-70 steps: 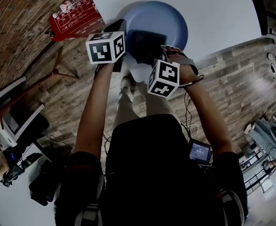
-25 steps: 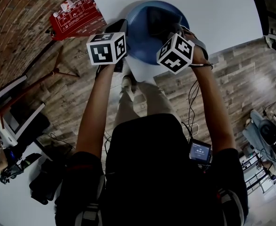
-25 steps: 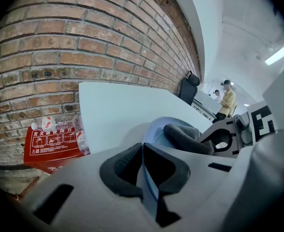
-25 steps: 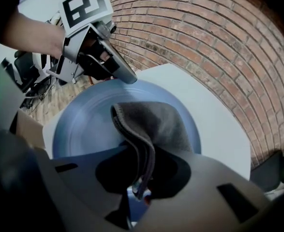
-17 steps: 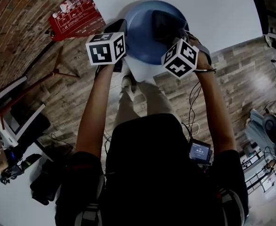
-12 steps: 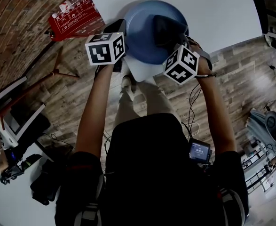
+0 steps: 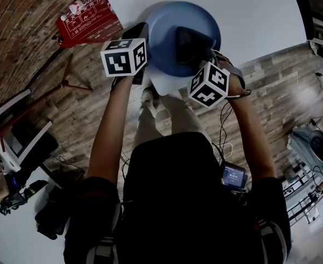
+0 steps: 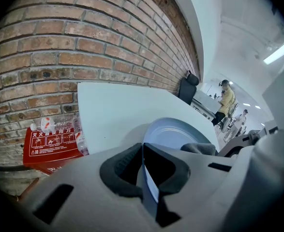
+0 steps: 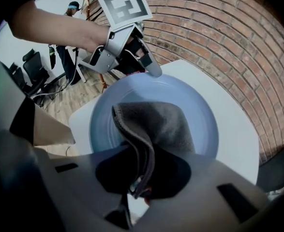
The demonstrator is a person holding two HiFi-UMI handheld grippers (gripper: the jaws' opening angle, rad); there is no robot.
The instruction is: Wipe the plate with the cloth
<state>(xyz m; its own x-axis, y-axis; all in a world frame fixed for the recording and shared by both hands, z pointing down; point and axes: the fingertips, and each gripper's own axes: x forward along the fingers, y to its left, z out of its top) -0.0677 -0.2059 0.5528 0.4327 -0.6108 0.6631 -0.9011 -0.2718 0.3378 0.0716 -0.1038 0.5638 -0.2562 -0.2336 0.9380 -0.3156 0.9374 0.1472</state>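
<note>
A round blue plate [image 7: 164, 23] rests on the white table [image 7: 249, 15] near its front corner. My left gripper [image 7: 141, 36] is shut on the plate's left rim; in the left gripper view the thin rim [image 8: 145, 170] runs edge-on between the pads of the left gripper [image 8: 142, 172]. A dark grey cloth [image 7: 191, 44] lies on the right half of the plate. My right gripper [image 9: 139, 178] is shut on the cloth's [image 9: 156, 124] near fold, and the cloth spreads over the plate [image 9: 202, 115]. In that view the left gripper [image 9: 149, 67] shows at the far rim.
A red printed box [image 7: 88, 16] with small water bottles sits on the floor left of the table. A brick wall [image 8: 59, 47] rises behind it. People [image 8: 225, 96] and an office chair [image 8: 187, 86] are far off. The table's front edge is just under the plate.
My right gripper has dragged the cloth from the plate's near left to its right half, then drawn back a little toward me. The left gripper has stayed on the rim.
</note>
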